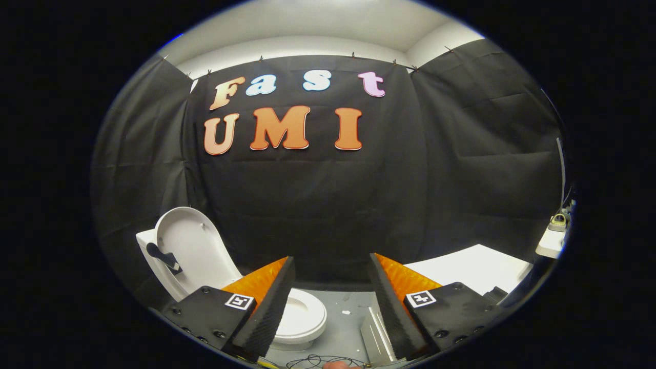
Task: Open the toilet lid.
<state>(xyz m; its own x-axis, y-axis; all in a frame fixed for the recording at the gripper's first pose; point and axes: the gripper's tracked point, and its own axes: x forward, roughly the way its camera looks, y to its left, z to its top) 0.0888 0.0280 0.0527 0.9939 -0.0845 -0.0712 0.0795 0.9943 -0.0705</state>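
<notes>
A white toilet stands low on the left. Its lid (192, 251) is raised upright and leans back against the tank, with a small dark fitting on its inner face. The white seat and bowl (306, 316) lie below, partly hidden behind my left finger. My gripper (332, 266) is open, its two black fingers with orange sides spread wide and nothing between them. The fingers are held above and to the right of the toilet, pointing at the black cloth wall, apart from the lid.
A grey floor (344, 328) lies under the fingers, with a metal piece (376, 335) and loose wires (318, 362) near me. A white surface (474, 269) sits to the right, and a small white shelf (552, 243) with an object further right.
</notes>
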